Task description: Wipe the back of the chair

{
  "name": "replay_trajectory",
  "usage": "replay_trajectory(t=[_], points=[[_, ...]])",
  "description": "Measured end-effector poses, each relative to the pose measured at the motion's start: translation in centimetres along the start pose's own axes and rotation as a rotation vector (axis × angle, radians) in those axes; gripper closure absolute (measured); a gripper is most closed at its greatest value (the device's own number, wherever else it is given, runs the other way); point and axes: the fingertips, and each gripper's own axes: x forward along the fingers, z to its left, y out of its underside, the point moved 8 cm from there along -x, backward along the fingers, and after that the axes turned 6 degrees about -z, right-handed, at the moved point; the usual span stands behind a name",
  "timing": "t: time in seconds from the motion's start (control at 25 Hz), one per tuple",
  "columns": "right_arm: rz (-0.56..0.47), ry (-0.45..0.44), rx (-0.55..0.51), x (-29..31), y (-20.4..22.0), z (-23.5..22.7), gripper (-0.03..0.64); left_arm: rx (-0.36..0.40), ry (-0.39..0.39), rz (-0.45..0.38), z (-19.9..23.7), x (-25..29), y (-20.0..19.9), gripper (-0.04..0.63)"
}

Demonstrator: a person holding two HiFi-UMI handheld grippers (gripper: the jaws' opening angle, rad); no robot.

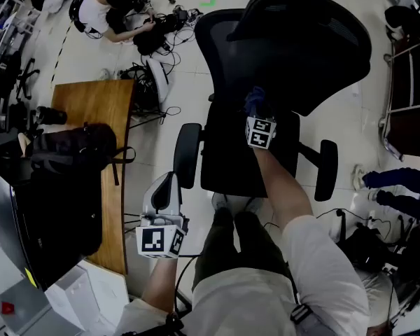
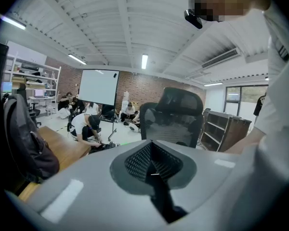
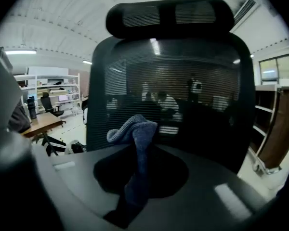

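Tiled floor (image 1: pixel 84 54); desk (image 1: pixel 91 107) beside chair (image 1: pixel 301 40); right tongs (image 1: pixel 256 112) pinch cloth (image 3: pixel 135 129).

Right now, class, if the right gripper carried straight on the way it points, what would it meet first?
The right gripper would probably push its blue cloth into the chair's mesh backrest, just ahead; the gap is hard to judge.

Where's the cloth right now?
In the head view's centre, the blue cloth is clamped in the right gripper, above the seat and facing the chair's mesh backrest.
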Motion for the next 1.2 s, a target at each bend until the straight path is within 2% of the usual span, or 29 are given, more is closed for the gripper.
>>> replay_trajectory(t=[0.16,0.24,0.36,0.52,0.64,0.76,0.84,0.92,1.0,1.08,1.2], points=[[0.024,0.187,0.036,-3.5,1.5,-13.2,0.571,-0.002,0.094,0.004,-4.0,3.2,1.6,0.531],[0.035,0.257,0.047,-5.1,2.9,-17.5,0.572,-0.007,0.151,0.010,-5.0,4.1,3.3,0.531],[0.023,0.270,0.064,-6.1,3.1,-19.6,0.572,-0.014,0.222,0.034,-7.2,5.3,5.3,0.531],[-0.023,0.284,0.142,-6.6,1.7,-20.3,0.572,0.001,0.261,0.038,-11.4,6.7,5.0,0.531],[-0.118,0.215,0.123,-10.3,-1.4,-16.8,0.571,0.014,0.244,0.014,-10.7,5.8,4.7,0.529],[-0.313,0.116,0.069,-21.6,-6.7,-9.5,0.571,0.014,0.193,0.008,-8.9,4.2,4.8,0.531],[-0.436,0.091,0.063,-30.3,-9.3,-5.3,0.571,0.017,0.169,0.007,-8.4,3.7,4.7,0.529],[-0.442,0.036,0.062,-34.6,-10.4,-2.4,0.572,0.017,0.148,0.007,-7.9,3.6,4.5,0.529],[-0.418,-0.042,0.055,-34.8,-10.4,-0.9,0.572,0.017,0.122,0.009,-6.9,3.4,4.7,0.529],[-0.416,-0.068,0.067,-33.1,-8.9,0.3,0.572,0.010,0.089,0.014,-5.0,2.4,5.3,0.529],[-0.395,-0.083,0.053,-25.3,-3.3,2.3,0.571,-0.002,0.056,0.006,-2.4,1.5,6.3,0.529]])
